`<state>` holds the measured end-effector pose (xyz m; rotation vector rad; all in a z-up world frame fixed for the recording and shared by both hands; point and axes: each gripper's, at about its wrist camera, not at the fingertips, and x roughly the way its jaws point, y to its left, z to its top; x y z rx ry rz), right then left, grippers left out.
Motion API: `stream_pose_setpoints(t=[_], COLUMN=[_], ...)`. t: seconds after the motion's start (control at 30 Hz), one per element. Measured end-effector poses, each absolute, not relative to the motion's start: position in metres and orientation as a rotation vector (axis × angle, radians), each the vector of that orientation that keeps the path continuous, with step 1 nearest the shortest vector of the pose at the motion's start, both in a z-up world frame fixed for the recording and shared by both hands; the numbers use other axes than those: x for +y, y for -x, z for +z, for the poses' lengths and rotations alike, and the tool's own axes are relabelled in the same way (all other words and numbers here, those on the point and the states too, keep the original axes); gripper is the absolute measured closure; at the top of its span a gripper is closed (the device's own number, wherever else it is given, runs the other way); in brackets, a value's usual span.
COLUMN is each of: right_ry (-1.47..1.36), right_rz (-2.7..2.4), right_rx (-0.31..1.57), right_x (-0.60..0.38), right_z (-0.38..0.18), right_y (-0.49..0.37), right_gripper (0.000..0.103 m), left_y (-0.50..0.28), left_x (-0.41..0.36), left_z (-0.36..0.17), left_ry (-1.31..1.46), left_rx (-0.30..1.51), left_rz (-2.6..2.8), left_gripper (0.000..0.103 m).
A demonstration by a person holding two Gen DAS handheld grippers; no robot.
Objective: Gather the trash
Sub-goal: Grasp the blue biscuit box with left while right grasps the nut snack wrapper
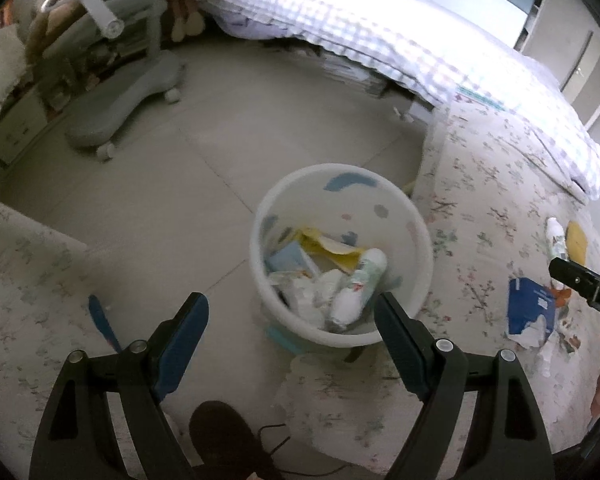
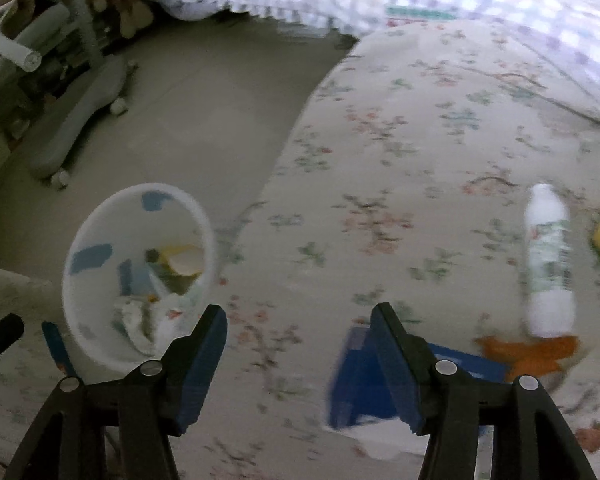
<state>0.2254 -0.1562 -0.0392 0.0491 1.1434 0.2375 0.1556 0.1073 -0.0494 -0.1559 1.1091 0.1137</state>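
While the left gripper (image 1: 292, 312) hangs spread and empty over the bin (image 1: 342, 254), the right gripper (image 2: 300, 324), jaws also wide, is nearer the trash on the bed (image 2: 400, 140). A blue wrapper (image 2: 356, 392) lies right under its right finger; the white bottle (image 2: 548, 264) lies lengthwise at right, with open bedspread around it.

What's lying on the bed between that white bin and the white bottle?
In the right wrist view, only bare flowered bedspread lies between the bin and the bottle. The torn blue packet sits nearer, under the open right tool.
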Motion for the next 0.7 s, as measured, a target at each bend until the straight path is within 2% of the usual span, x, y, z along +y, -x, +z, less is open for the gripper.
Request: stream_pose_setpoints(t=[0.7], right_ry=[-0.129], right_rz=[0.026], right_rx=[1.172], right_x=[-0.31], right_z=[-0.035], right_y=[-0.196], right_gripper=[0.029], left_y=[-0.166], left_x=[-0.044], left_z=[-0.062], left_ry=[-0.004], left_rx=[1.171], left_rz=[-0.17], left_gripper=[0.016])
